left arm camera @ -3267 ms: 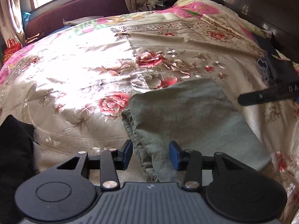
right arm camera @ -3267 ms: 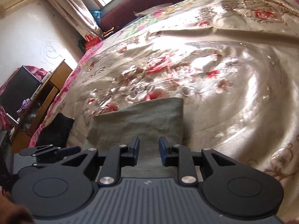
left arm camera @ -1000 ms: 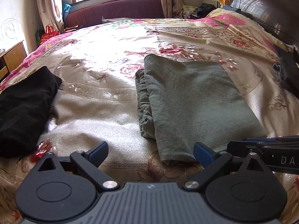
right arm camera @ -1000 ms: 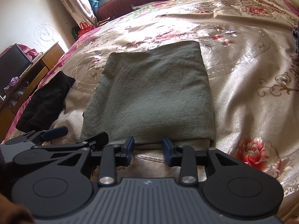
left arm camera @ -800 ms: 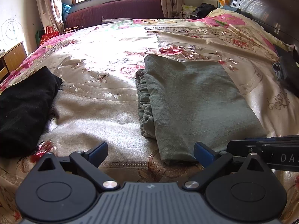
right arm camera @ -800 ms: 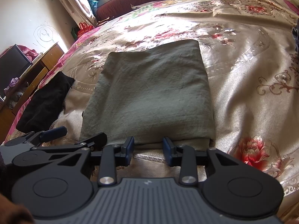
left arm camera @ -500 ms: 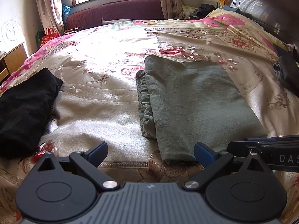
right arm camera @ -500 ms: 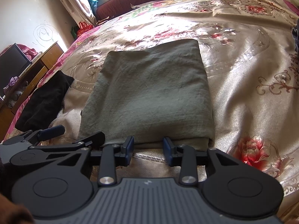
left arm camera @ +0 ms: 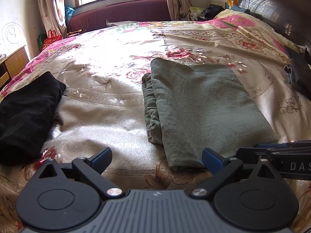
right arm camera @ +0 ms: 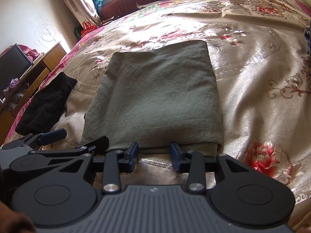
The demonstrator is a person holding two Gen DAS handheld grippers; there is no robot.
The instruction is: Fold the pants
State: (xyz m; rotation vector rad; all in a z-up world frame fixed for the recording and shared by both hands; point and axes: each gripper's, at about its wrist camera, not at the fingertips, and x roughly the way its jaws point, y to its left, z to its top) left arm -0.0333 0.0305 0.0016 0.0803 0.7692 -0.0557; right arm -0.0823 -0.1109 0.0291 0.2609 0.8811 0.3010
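Observation:
Grey-green pants (left arm camera: 202, 104) lie folded into a flat rectangle (right arm camera: 155, 101) on the flowered bedspread, with bunched layers along their left edge. My left gripper (left arm camera: 156, 159) hovers just short of the near left corner, jaws wide open and empty. My right gripper (right arm camera: 154, 152) sits at the near edge of the fold, jaws partly open with nothing between the pads. In the right wrist view the left gripper (right arm camera: 77, 138) shows at lower left. The right gripper's black arm enters the left wrist view at the lower right.
A black garment (left arm camera: 25, 116) lies on the bed to the left (right arm camera: 46, 103). A dark item (left arm camera: 299, 75) rests near the right edge by the headboard. A wooden cabinet with a TV (right arm camera: 13, 66) stands left of the bed, and a maroon window seat (left arm camera: 120, 17) runs beyond it.
Since about three seconds ago both grippers have pulled back from the pants, and the left jaws have opened wide. Over the last second nothing visibly moved.

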